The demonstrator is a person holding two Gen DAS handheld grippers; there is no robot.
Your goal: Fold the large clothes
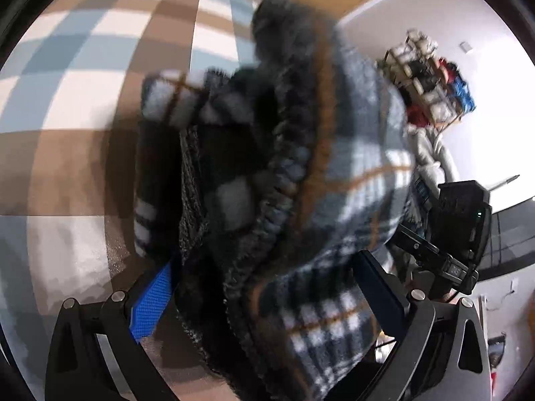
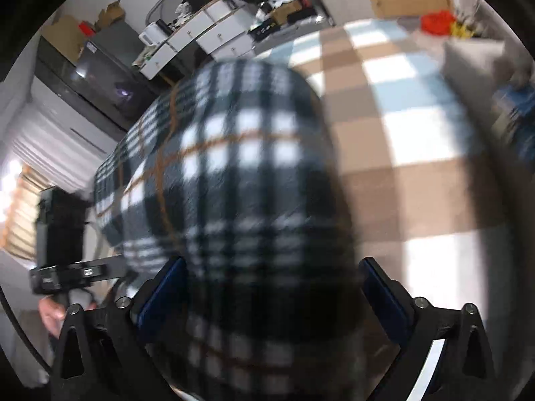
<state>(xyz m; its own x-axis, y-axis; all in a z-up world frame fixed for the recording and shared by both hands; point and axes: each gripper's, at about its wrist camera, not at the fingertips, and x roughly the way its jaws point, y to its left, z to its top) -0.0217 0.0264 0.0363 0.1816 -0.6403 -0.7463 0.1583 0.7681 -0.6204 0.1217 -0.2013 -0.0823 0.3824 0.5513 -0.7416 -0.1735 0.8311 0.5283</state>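
A thick plaid garment (image 1: 351, 173), dark blue and white with thin orange lines and a dark knitted edge, is bunched up on a brown, white and light-blue checked bedcover (image 1: 83, 100). My left gripper (image 1: 264, 287) stands wide open around the bunch, its blue left pad (image 1: 150, 300) bare. In the right wrist view the same plaid garment (image 2: 234, 167) fills the gap of my right gripper (image 2: 267, 284), whose jaws stand wide with the pads (image 2: 164, 287) not pressing on it. Each view shows the other gripper beside the garment (image 1: 461, 227) (image 2: 60, 234). Both views are blurred.
The checked bedcover (image 2: 401, 133) stretches away to the right. A grey pillow (image 2: 474, 56) and something red (image 2: 438, 21) lie at its far end. A cluttered white desk (image 2: 200, 33) and a loaded shelf (image 1: 431, 83) stand by the walls. A hand (image 2: 50, 314) shows at lower left.
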